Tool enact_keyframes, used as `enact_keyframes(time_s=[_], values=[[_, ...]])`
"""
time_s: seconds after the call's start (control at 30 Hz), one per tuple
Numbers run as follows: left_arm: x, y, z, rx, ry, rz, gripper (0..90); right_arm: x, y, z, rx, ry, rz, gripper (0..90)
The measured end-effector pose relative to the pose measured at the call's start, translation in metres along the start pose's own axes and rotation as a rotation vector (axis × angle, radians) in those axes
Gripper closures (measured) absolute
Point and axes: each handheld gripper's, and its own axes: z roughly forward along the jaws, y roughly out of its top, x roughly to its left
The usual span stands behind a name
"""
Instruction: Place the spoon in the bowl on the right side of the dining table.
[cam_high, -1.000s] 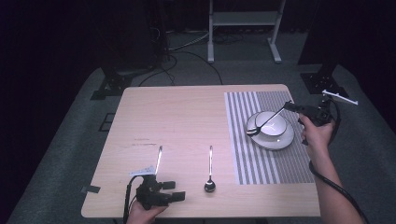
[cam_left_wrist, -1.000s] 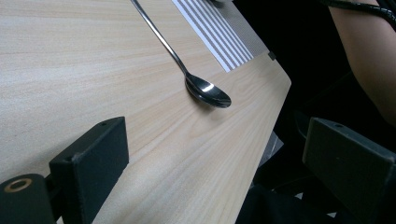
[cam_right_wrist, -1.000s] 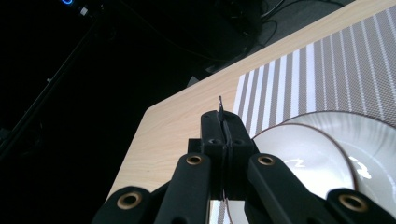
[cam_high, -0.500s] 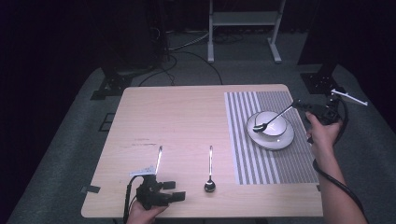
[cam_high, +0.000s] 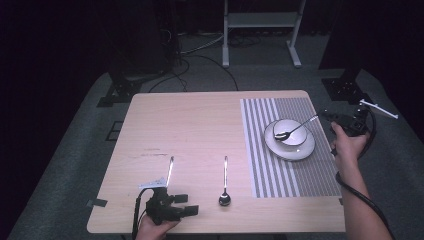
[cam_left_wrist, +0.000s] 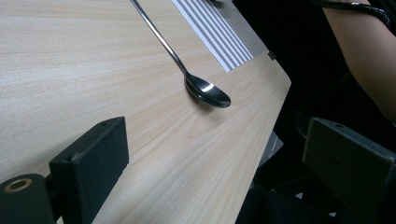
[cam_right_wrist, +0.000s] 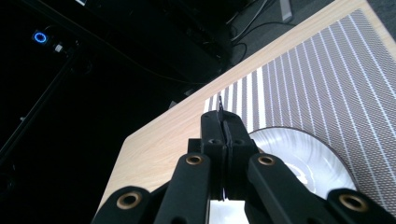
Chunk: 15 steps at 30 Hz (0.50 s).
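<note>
Striped mat (cam_high: 295, 170): spoon (cam_high: 292, 131) in right tongs (cam_high: 325, 116)

Your counter (cam_high: 200, 130) looks like pale wood with a fine grain and a matt finish. The spoon (cam_left_wrist: 205, 91) is polished metal, shiny like a mirror. The striped mat (cam_right_wrist: 336, 74) looks woven, with a rough mesh. The plate (cam_high: 290, 145) is smooth and glossy.

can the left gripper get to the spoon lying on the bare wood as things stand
Probably yes. The left gripper rests at the table's near edge with its jaws open, and the spoon lies just beside it on bare wood with nothing between them. The right gripper is busy far off, shut on another spoon over the bowl.
</note>
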Motion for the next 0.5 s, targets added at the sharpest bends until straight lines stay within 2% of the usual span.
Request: enact_keyframes(time_s=[0.37,0.5], values=[[-0.001,0.000,0.001,0.004,0.003,0.005,5.5,-0.013,-0.001,-0.006,-0.036,-0.034,0.021,88.9],[-0.001,0.000,0.001,0.004,0.004,0.005,5.5,-0.021,-0.004,-0.006,-0.032,-0.047,0.031,88.9]])
